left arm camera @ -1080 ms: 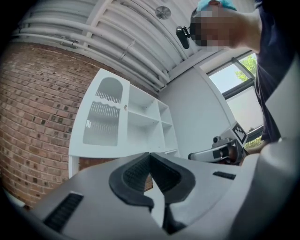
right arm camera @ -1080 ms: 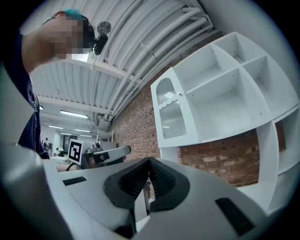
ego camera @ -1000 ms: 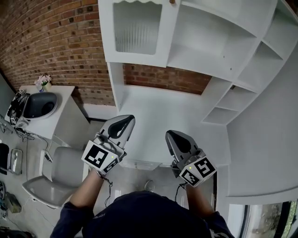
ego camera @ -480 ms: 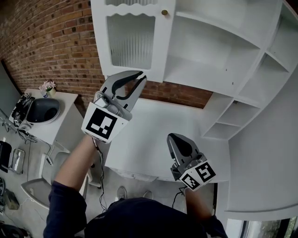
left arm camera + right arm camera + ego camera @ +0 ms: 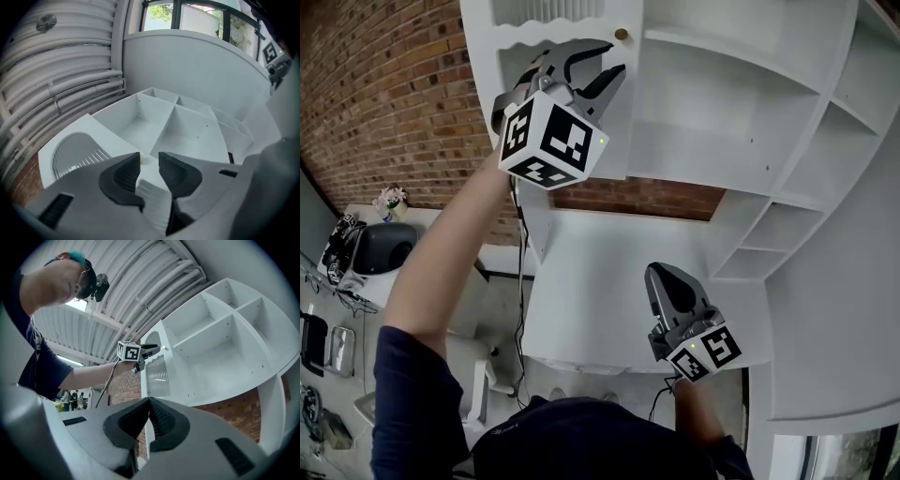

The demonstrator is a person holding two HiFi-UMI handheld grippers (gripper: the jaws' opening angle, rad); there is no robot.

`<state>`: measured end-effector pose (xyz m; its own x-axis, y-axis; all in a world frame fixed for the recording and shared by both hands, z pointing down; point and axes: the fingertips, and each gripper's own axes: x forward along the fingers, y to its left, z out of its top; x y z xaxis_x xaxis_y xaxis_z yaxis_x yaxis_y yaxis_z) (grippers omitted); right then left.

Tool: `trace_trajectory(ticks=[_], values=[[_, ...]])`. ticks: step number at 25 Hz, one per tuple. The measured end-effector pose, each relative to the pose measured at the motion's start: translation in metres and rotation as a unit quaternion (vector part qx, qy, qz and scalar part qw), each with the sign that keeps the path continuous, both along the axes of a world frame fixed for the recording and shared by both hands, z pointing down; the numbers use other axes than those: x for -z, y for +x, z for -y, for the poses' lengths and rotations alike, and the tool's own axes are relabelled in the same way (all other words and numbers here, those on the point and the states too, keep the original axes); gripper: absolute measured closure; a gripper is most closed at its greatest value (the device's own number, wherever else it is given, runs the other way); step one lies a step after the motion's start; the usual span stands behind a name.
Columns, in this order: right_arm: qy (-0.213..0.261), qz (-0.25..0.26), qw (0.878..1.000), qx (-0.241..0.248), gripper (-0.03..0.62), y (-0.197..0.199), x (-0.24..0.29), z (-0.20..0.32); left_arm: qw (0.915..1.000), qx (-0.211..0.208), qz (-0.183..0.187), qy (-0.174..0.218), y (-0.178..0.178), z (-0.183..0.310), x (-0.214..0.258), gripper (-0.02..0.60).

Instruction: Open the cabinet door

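The white cabinet door [image 5: 623, 122] with a ribbed glass panel occupied the upper left-centre of the head view, at the left end of a white open shelf unit [image 5: 722, 103]. The unit stood above a white desk [image 5: 600, 272] and against a red brick wall [image 5: 384, 112]. A small round brass-coloured knob [image 5: 622, 35] sat near the door's right edge, at the top of the frame. The left gripper [image 5: 615, 56] was raised to the upper part of the door on an outstretched arm in a dark blue sleeve [image 5: 403, 375]. Its marker cube faced the camera, and its fingers pointed toward the knob. In the left gripper view, the left gripper [image 5: 149, 160] had its fingers apart and opening. The knob [image 5: 143, 161] showed in the gap just ahead of the fingertips, and neither pad pressed on it. The ribbed panel [image 5: 75, 152] lay at the lower left of that view, with the shelf compartments at the centre. The right gripper [image 5: 659, 274] hung low at the lower right-centre of the head view, over the desk and well apart from the door. In the right gripper view, the right gripper [image 5: 149, 401] had its fingers closed together with nothing between them. Beyond them, the left gripper [image 5: 152, 348] showed at the door [image 5: 157, 373], left of the shelf unit [image 5: 220, 333].
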<state>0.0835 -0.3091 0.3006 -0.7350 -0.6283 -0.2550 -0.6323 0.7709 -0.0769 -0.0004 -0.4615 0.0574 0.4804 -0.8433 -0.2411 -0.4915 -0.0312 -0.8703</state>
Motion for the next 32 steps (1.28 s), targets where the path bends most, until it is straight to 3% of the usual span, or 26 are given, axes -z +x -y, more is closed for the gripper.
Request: trace_trajectory(ticks=[9, 22, 27, 32], values=[[-0.007, 0.004, 1.000, -0.028, 0.572, 0.017, -0.003, 0.021, 0.9981, 0.040, 0.047, 0.005, 0.002, 0.048, 0.019, 0.451], [-0.025, 0.006, 0.999, -0.025, 0.572, 0.025, -0.015, 0.033, 0.9981, 0.050, 0.036, 0.010, 0.007, 0.056, 0.024, 0.503], [-0.026, 0.005, 1.000, -0.017, 0.572, 0.021, -0.015, 0.030, 0.9990, 0.031, 0.031, 0.011, 0.006, 0.035, 0.022, 0.503], [-0.028, -0.001, 1.000, -0.003, 0.572, -0.001, -0.017, 0.020, 0.9991, -0.018, 0.036, 0.015, -0.010, -0.015, 0.020, 0.505]])
